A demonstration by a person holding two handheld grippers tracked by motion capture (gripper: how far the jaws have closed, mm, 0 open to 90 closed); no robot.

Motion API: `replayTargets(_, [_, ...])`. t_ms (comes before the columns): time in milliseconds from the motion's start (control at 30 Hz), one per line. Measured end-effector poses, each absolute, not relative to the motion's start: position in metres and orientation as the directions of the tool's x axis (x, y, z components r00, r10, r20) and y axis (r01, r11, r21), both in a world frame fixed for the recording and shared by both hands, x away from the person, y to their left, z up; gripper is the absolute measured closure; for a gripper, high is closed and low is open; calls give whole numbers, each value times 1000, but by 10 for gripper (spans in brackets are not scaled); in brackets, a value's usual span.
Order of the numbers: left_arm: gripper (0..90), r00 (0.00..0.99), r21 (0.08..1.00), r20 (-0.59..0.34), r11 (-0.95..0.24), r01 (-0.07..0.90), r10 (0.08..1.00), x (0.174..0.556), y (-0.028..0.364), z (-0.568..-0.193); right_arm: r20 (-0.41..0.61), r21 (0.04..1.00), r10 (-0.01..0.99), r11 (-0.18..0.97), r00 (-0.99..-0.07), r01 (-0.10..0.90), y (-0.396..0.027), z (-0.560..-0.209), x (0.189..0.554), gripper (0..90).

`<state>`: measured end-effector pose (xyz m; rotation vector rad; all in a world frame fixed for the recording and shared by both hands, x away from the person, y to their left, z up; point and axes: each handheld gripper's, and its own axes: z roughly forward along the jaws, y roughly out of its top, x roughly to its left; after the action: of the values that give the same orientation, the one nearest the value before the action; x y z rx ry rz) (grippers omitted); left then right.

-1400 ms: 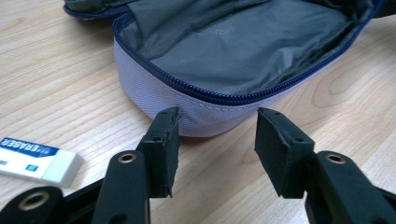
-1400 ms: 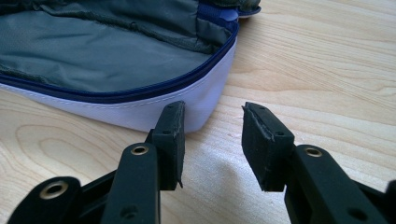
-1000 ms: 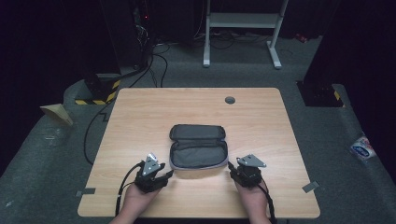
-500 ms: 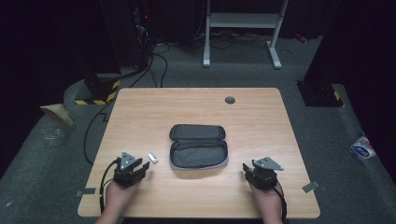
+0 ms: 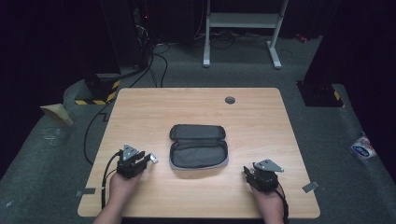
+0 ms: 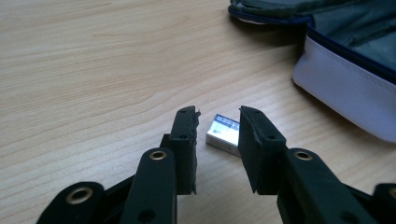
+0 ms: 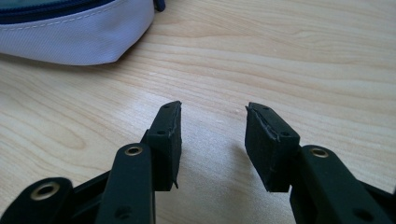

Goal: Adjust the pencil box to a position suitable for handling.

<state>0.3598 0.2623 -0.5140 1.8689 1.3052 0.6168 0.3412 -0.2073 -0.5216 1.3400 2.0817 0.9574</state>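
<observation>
Both hands have drawn back from the open pouch toward the near edge of the tabletop (image 5: 196, 105), and a small silver object that was not on the wood a second ago now lies beside the left hand-held gripper (image 5: 148, 158).

Nearest the onlooker, forearms enter from the bottom of the high view, cut off by the frame. The left hand-held gripper, seen along its own jaws (image 6: 217, 126), has just been closing; its jaws stand a little apart, released, gripping nothing. The small silver object (image 6: 224, 134), flat and metallic, lies on the wood just beyond the tips, its right end hidden behind the right-hand jaw. Dark print on its top is too small to read. From above it shows as a pale speck (image 5: 153, 160) just off the gripper's tips.

The right hand-held gripper (image 5: 254, 175) rests near the front right of the tabletop, its tips hard to make out from above. In its own view (image 7: 212, 122) the jaws stand apart over bare wood, released, nothing between them.

Farther off, the grey pouch (image 5: 199, 145) lies unzipped at the middle of the tabletop, between the two grippers and well apart from each. Each gripper view crops it to a pale side wall with a dark zip edge (image 6: 345, 79) (image 7: 74, 37). What is inside cannot be made out.

Beyond, a dark grommet (image 5: 229, 100) sits near the far edge.
</observation>
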Motion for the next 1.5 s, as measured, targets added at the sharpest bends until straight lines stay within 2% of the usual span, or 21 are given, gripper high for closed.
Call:
replayTargets(367, [666, 366, 795, -1, -221, 564, 931, 365, 267, -517, -33, 757, 923, 273, -382, 594, -205, -522, 345, 558])
replayTargets(567, [792, 369, 807, -39, -189, 560, 929, 372, 271, -514, -32, 759, 921, 275, -387, 591, -205, -522, 344, 557])
replayTargets(667, [796, 382, 809, -49, -187, 557, 923, 373, 266, -510, -38, 755, 916, 288, -399, 589, -204, -522, 344, 557])
replayTargets(767, [763, 401, 810, -42, -204, 550, 915, 372, 259, -510, -40, 755, 914, 292, -404, 587, -203, -522, 343, 557])
replayTargets(967, [562, 426, 802, -46, -221, 555, 904, 371, 253, -514, -45, 755, 909, 302, -413, 582, -203, -522, 343, 557])
replayTargets(1033, [530, 431, 798, -49, -225, 560, 901, 369, 252, -514, -50, 754, 910, 305, -413, 581, -203, -522, 343, 557])
replayTargets(1133, [534, 429, 788, -53, -227, 572, 902, 369, 251, -516, -51, 752, 910, 306, -411, 584, -202, -522, 343, 557])
replayTargets(1300, [627, 438, 782, -64, -227, 580, 897, 370, 251, -518, -55, 750, 911, 308, -409, 585, -201, -522, 343, 558])
replayTargets(1500, [643, 471, 783, -83, -236, 576, 878, 363, 250, -518, -58, 748, 911, 311, -409, 586, -201, -522, 343, 558])
